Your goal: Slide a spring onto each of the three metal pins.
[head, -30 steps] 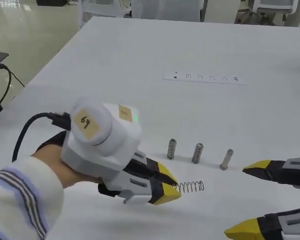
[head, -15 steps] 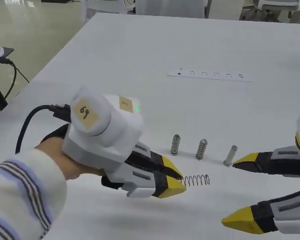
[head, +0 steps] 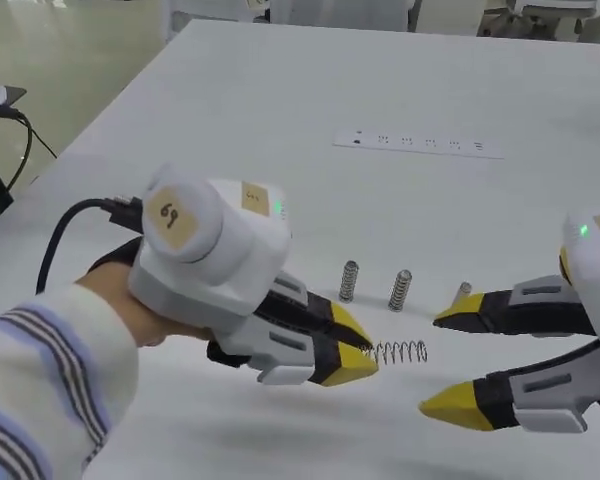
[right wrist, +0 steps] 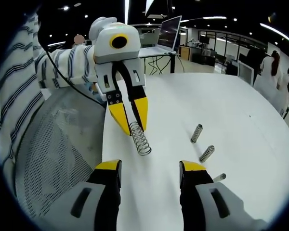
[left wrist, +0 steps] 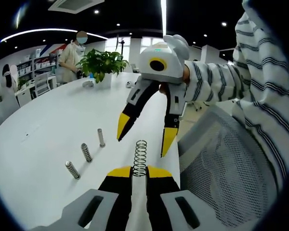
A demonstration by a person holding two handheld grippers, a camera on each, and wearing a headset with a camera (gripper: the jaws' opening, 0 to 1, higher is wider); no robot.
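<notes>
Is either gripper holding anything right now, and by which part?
The left gripper grips the loose spring by one end; the rest juts out free. The right gripper, open, holds nothing.

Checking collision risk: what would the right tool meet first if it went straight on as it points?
Most likely the free end of the spring, held out by the left tool, in line with the right tool's open jaws; depth is unclear.

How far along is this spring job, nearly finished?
Two of three look done: the first sprung pin and second sprung pin already wear springs. In hand: the left hand-held gripper pinches the loose spring by one end; the right hand-held gripper is open beside it. Left: the bare pin.
</notes>
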